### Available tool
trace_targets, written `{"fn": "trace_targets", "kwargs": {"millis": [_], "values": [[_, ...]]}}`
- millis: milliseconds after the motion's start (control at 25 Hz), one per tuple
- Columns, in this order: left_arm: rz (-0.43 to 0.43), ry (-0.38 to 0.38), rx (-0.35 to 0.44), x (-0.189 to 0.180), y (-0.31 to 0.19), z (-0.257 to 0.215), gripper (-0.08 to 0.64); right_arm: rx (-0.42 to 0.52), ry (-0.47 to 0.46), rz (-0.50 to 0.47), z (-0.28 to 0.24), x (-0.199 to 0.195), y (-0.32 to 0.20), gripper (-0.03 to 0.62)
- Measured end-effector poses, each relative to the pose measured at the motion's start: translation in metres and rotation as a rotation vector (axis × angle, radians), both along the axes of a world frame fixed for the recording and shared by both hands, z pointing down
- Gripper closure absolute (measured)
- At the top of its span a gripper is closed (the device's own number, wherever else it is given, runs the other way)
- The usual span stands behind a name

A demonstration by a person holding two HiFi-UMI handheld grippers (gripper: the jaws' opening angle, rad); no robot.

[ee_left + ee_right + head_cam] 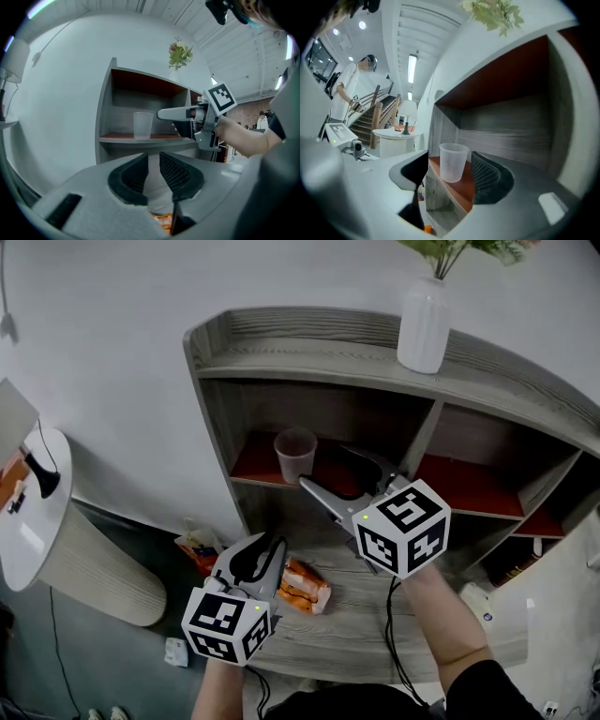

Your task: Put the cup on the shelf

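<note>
Obs: cup (295, 456) is clear plastic, upright, looks empty, on red-brown board in upper-left bay of shelf (309, 357). My R gripper (321, 465) sits just in front; fingers wide, cup seen btwn them, no contact. White vase (424, 324) w/ green sprigs on shelf top. L gripper (258, 554) low over wood bench (337, 634); fingers (176, 173) at narrow gap, nothing btwn. Orange snack pkt (305, 589) on bench beside it. White wall; round white table (28, 521) at left.
</note>
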State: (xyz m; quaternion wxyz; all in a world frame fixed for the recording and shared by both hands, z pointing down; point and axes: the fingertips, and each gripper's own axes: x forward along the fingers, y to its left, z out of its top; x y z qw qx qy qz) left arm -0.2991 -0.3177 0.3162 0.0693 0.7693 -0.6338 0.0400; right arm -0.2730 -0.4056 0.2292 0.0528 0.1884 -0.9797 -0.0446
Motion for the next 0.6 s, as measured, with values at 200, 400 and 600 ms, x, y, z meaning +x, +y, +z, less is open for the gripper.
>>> {"fn": "trace_targets", "kwargs": {"millis": [200,400,600], "values": [[0.033,0.015,0.013,0.016,-0.002,0.001,0.488,-0.006,-0.057,0.021,0.001,0.035,0.02,0.355],[0.069,0.031,0.021,0.032,-0.003,0.002,0.495,-0.032,-0.057,0.053,0.017,0.064,0.036,0.393],[0.088,0.038,0.016,0.042,0.0,0.009,0.495,-0.075,-0.084,0.093,0.038,0.091,0.047,0.448]]}}
